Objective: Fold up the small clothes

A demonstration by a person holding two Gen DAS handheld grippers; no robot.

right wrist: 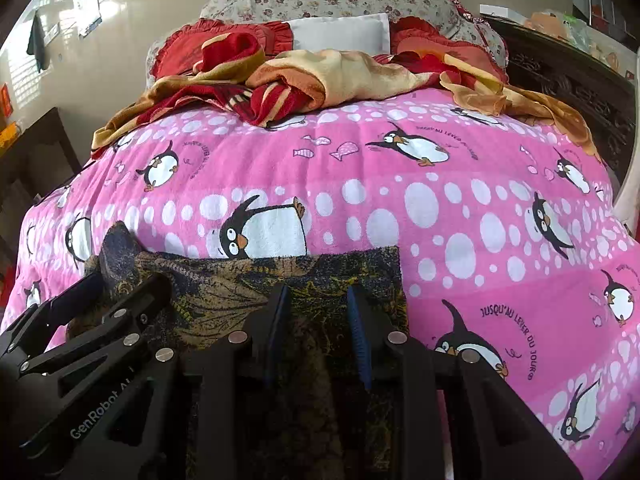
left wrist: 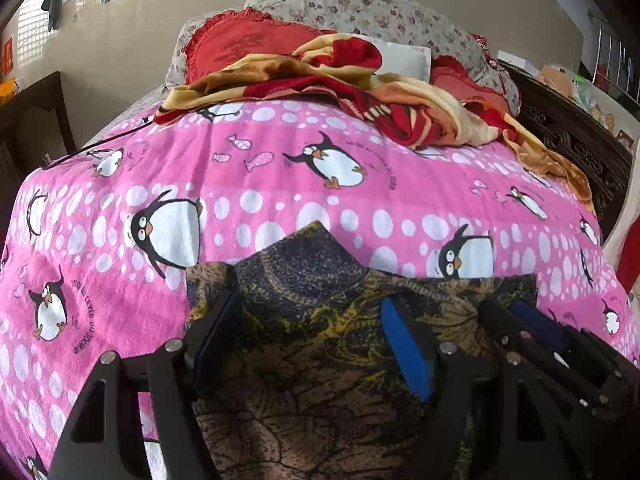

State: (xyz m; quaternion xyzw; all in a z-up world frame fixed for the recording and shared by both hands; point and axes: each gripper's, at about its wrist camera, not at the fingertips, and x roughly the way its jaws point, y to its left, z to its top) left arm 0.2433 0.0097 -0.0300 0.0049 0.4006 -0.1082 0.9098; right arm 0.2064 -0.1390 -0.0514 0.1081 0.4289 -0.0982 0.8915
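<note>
A small dark garment (left wrist: 304,264) with a brown and yellow print lies flat on the pink penguin blanket (left wrist: 280,184), near the bed's front edge. One corner (right wrist: 116,240) sticks up at its far left. My left gripper (left wrist: 310,302) stands open wide over the garment's left half, with cloth beneath its blue pads. My right gripper (right wrist: 317,292) hovers over the right half (right wrist: 240,276), its jaws narrow but with a clear gap showing cloth below. Each gripper shows in the other's view: the right gripper (left wrist: 506,308), the left gripper (right wrist: 126,280).
A rumpled red and yellow blanket (left wrist: 360,80) and floral pillows (left wrist: 360,4) pile up at the far end of the bed. A dark carved wooden frame (left wrist: 572,140) runs along the right side. A black cable (left wrist: 100,144) crosses the bed's left edge.
</note>
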